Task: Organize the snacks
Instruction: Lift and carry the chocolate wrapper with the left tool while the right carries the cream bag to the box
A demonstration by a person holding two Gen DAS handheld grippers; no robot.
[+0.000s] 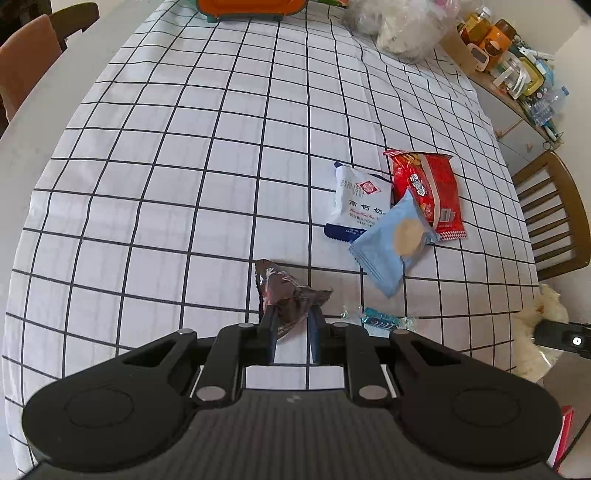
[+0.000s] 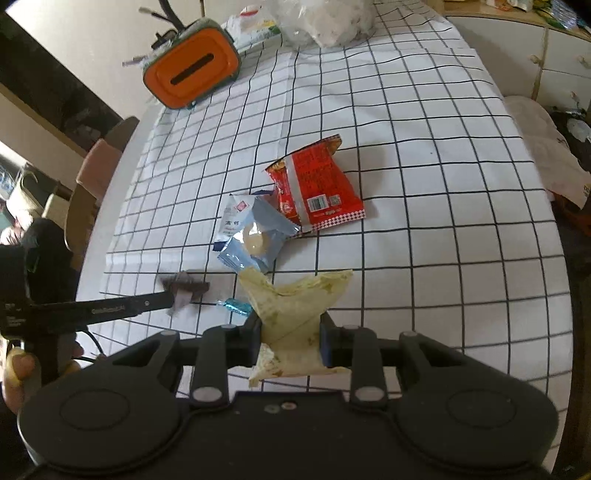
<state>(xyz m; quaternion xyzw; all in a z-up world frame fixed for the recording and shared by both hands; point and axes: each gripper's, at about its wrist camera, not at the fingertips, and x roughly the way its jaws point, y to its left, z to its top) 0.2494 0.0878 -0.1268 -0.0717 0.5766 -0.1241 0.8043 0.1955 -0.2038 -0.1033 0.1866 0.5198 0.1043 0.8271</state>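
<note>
My left fingers [image 1: 291, 314] are closed on a small dark brown snack wrapper [image 1: 288, 295], pinched at its lower end; the crumpled top stands up above the tips. From the right wrist view the same wrapper [image 2: 184, 290] is blurred and sits at the end of the left tool's long black finger, over the near left part of the cloth.

My right fingers [image 2: 290, 328] are clamped on a pale yellow snack bag [image 2: 291, 314]. The pads squeeze it at the waist, so the bag bulges above and below the grip.

Just beyond the left fingers, a small candy in a blue and clear twist wrapper [image 1: 376, 319] lies flat on the worktop [image 1: 166, 177], which carries a white cloth with a dark grid. In the right wrist view the candy [image 2: 234, 306] lies between the two held packets.

Farther out, three packets lie in a loose cluster near mid-cloth: a light blue packet with a round biscuit showing [image 1: 395, 243] lies on top, overlapping a white packet with blue trim [image 1: 360, 201] and a red bag [image 1: 428, 192].

At the far edge sits an orange-lidded box with a slot [image 2: 192, 70], and beside it a lumpy clear plastic bag [image 2: 325, 22]. Wooden chairs [image 1: 554, 218] stand at the sides.
</note>
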